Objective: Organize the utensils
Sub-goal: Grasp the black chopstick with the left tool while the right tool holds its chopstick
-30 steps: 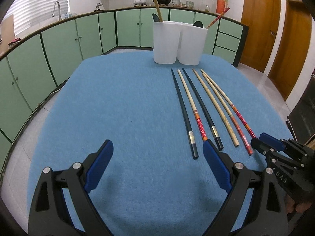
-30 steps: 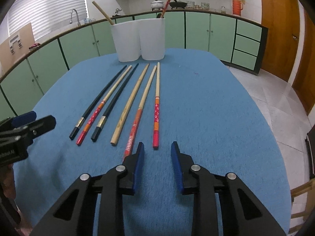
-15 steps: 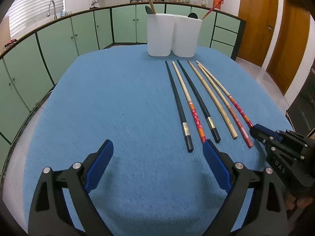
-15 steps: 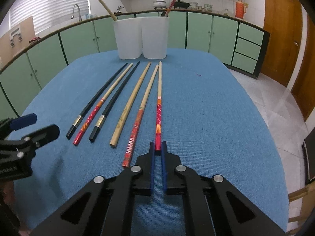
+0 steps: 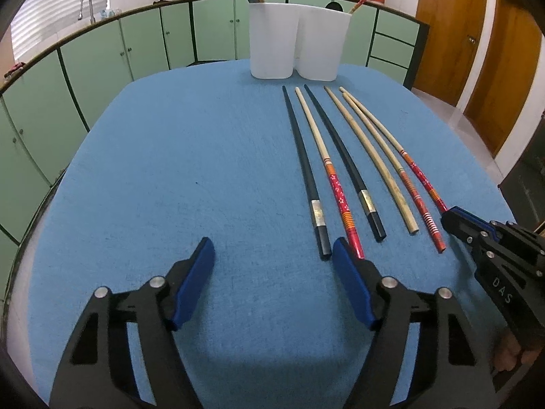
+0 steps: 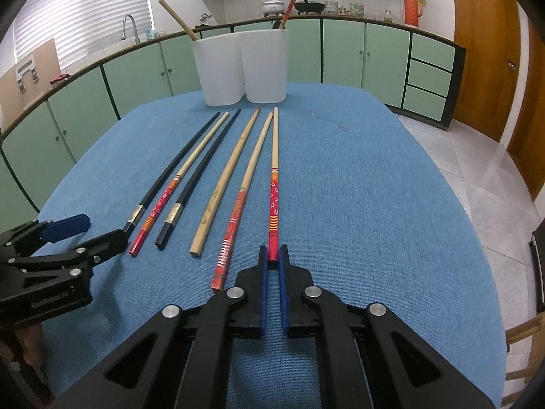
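Observation:
Several chopsticks lie side by side on the blue table (image 5: 170,170), tips toward two white holders (image 5: 296,44) at the far edge. My right gripper (image 6: 272,250) is shut on the near red end of the rightmost flowered chopstick (image 6: 274,184). It also shows at the left wrist view's right edge (image 5: 449,213). My left gripper (image 5: 272,243) is closing. The near end of the leftmost black chopstick (image 5: 306,173) lies just inside its right finger (image 5: 344,255), and no pad presses on it. A plain wooden stick and a red one stand in the holders (image 6: 245,68).
Green cabinets (image 5: 102,54) curve around the table's far and left sides, with a sink tap (image 6: 131,27) behind. Brown doors (image 5: 453,27) stand at the right. The table's right edge drops to a tiled floor (image 6: 477,170). A wooden chair (image 6: 521,334) shows at the lower right.
My right gripper has shut on the red end of the rightmost chopstick. The left gripper moved forward toward the chopsticks' near ends, and its jaws have narrowed.

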`<state>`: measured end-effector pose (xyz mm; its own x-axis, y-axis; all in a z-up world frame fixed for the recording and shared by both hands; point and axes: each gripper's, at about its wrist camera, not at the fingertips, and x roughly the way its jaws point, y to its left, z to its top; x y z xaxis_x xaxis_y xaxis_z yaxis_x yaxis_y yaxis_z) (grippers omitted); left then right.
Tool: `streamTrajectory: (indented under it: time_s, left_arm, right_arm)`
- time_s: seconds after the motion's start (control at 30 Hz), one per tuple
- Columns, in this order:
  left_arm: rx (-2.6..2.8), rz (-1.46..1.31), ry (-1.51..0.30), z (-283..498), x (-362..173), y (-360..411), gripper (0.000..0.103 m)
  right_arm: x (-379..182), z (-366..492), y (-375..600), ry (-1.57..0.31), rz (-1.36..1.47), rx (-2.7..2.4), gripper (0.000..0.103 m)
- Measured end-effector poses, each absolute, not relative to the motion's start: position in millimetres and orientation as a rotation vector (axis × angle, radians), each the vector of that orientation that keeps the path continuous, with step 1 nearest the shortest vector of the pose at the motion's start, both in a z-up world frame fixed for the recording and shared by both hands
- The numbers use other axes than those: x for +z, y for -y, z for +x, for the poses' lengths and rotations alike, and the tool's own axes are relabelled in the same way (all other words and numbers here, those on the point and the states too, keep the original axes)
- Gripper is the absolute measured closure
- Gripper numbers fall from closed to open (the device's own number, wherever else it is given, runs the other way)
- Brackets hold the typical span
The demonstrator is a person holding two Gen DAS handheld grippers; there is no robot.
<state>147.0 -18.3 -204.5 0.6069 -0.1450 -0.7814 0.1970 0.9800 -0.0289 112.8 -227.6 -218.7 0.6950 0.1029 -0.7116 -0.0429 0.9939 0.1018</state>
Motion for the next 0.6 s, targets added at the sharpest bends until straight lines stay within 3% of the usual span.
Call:
streamTrajectory:
  time_s: [0.23,0.47,0.6]
  left_arm:
    - [-0.217,0.065,-0.885,141.7,-204.1,27.8,0.058]
    - [-0.24,0.083,-0.867,140.2,-205.2,40.5,0.093]
    - [-0.229,0.076,-0.865,142.2,-205.3,41.3,0.097]
  right_arm:
    - [-219.3,112.2,229.4,-0.799,0.089,0.086,0.097]
    - [-219.9,114.4,231.1,-0.804,0.108,0.092,0.097]
    - [-219.8,115.5,229.5,-0.807,0.105,0.085,0.097]
